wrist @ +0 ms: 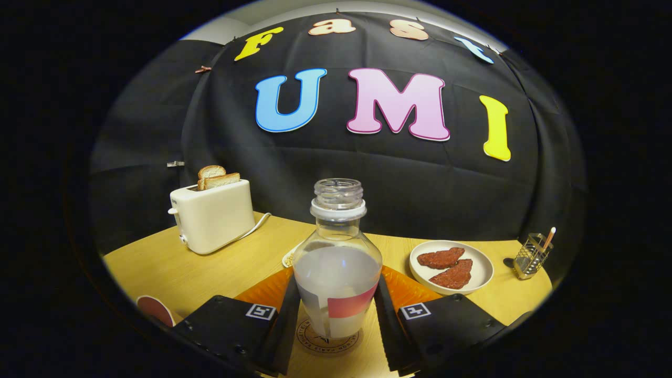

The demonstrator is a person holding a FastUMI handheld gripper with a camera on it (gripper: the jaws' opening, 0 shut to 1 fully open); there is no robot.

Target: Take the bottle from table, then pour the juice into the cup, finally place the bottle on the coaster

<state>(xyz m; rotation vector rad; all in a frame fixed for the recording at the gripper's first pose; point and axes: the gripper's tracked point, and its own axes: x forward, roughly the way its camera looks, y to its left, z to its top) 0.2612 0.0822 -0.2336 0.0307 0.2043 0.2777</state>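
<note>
A clear, uncapped bottle (337,262), about half full of pale juice and bearing a red and white label, stands upright between my fingers. Its base rests on a round wooden coaster (310,337) with a printed ring. My gripper (336,281) is shut on the bottle, with both black fingers (287,315) pressed against its lower sides. To the left of the left finger, a red round object (155,310) shows in part at the table's near edge; I cannot tell whether it is the cup.
An orange mat (262,291) lies under and behind the fingers. A cream toaster (212,215) holding toast stands far left, with its cord trailing right. A white plate (475,260) carries two red patties on the right, next to a wire holder (531,256). A small white dish (289,257) peeks from behind the bottle.
</note>
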